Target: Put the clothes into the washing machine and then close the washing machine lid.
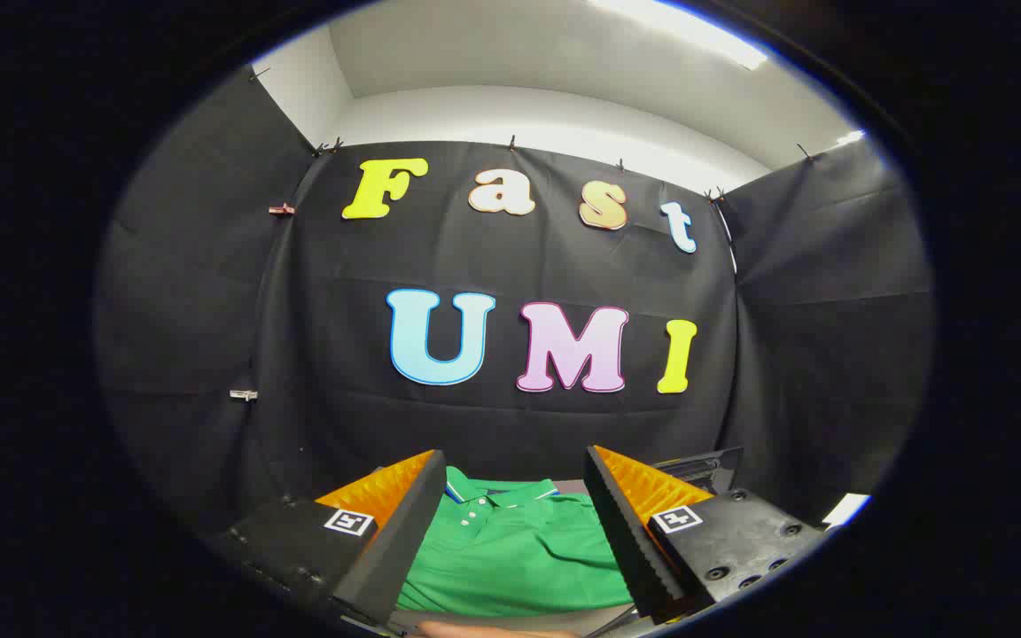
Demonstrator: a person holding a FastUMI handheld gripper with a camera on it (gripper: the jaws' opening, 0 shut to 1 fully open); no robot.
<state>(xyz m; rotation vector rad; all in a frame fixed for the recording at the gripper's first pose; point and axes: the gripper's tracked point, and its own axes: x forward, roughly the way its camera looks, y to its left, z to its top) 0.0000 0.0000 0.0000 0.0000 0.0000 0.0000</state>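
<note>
Holding wide apart, the gripper (515, 532), its two fingers (404, 523) spread and released, grasping nothing. Showing between those fingers, and just ahead of them, a green polo shirt (510, 554), lying flat on a pale surface (510, 618). Spreading across the whole gap from one finger to the other, the green cloth, its edges slipping behind both inner faces of the fingers. Touching or clear of the shirt, the fingers: cannot tell. Pointing away from the tool, the collar (497, 490), trimmed with white and dark stripes, lying at the far end of the shirt, with a short row of white buttons (472, 512) just nearer than it. Peeking out at the very near edge, under the shirt and between the fingers, something pale and rounded (475, 630), too little of it to name. Sitting beyond the right finger, a dark boxy object (705, 470), only partly seen. Hanging farther on, beyond everything else, the booth's black cloth wall (510, 425), rising straight ahead and folding round on both sides. Running above the cloth, a white wall and ceiling with a bright strip light (688, 31).
</note>
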